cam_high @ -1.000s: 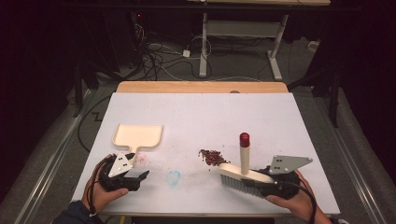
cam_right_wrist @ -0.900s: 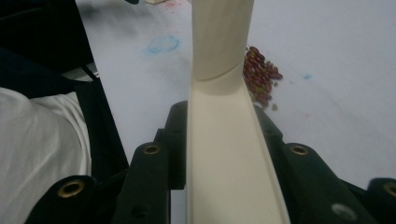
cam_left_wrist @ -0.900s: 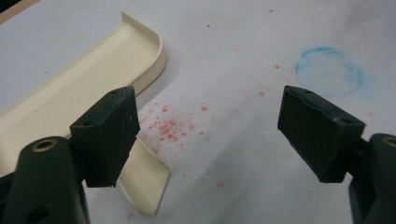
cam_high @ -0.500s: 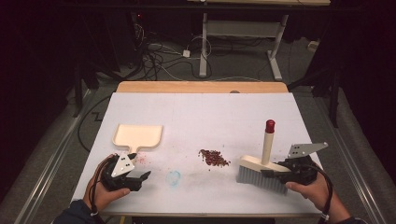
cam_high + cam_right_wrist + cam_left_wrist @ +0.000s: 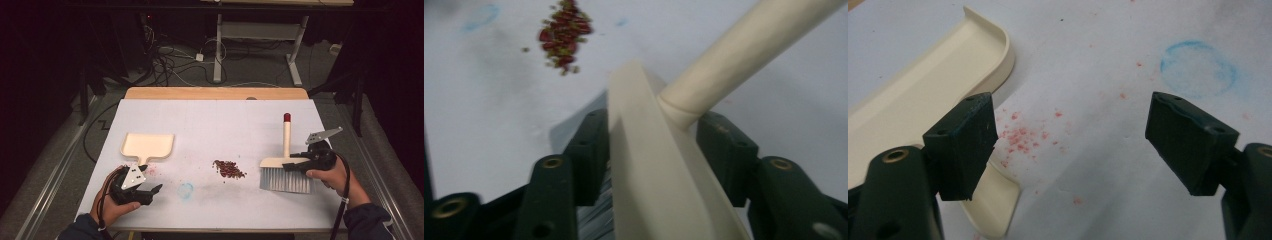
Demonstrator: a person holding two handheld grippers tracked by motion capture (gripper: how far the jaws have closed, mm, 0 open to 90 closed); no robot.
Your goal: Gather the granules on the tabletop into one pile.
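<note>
Right gripper [image 5: 296,164], jaws just opening around the cream-backed, grey-bristled hand brush [image 5: 285,172], seemingly loosened; its red-tipped handle points away, head lying crosswise. Left gripper [image 5: 1070,142] spread, empty.

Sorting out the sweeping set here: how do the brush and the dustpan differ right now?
The brush stands on its grey bristles at the table's right, handle upright; the dustpan lies flat at the left.
The brush has a red-tipped handle; the dustpan is plain cream throughout.
The brush's head sits between the jaws of the right hand-held gripper, which have just been opening; the dustpan lies free just ahead of the open left hand-held gripper.
Both have cream plastic bodies.
</note>
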